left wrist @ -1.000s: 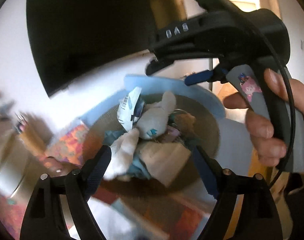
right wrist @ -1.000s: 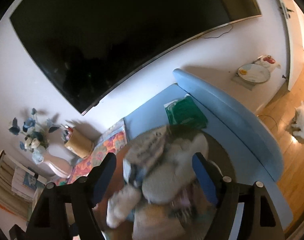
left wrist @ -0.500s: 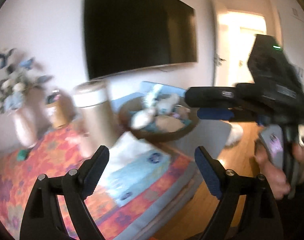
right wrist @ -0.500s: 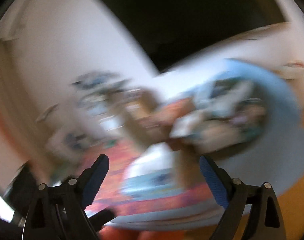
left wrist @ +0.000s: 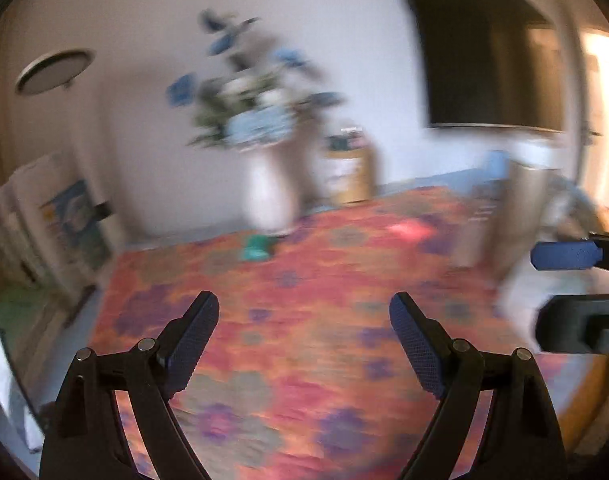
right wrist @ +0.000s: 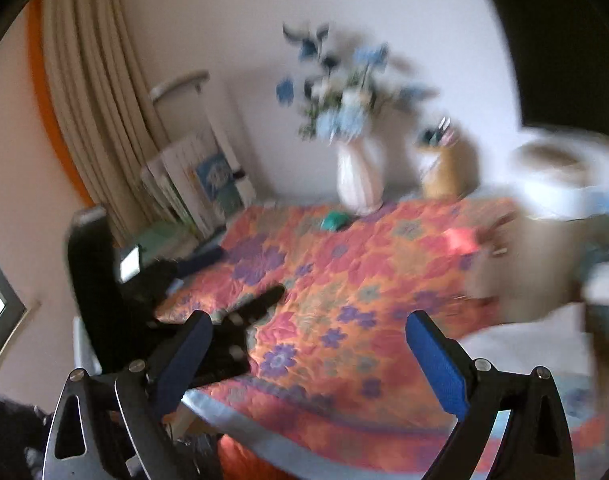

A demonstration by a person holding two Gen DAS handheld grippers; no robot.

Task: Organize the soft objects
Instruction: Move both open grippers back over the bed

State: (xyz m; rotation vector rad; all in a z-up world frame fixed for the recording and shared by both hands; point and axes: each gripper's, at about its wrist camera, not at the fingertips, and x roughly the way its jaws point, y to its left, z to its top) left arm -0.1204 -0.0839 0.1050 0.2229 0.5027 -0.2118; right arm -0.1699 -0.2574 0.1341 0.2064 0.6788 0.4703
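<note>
surface: covered by orange floral cloth, both views motion-blurred
vase: white, blue flowers, at back by wall
tub: tan, right of vase
left claw: fingers apart, nothing between
right claw: fingers apart, nothing between
soft objects: blurred heap at far right edge, can't make out detail

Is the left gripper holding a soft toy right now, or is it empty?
Empty. The left gripper is open, with only the floral cloth visible between its blue pads.
</note>
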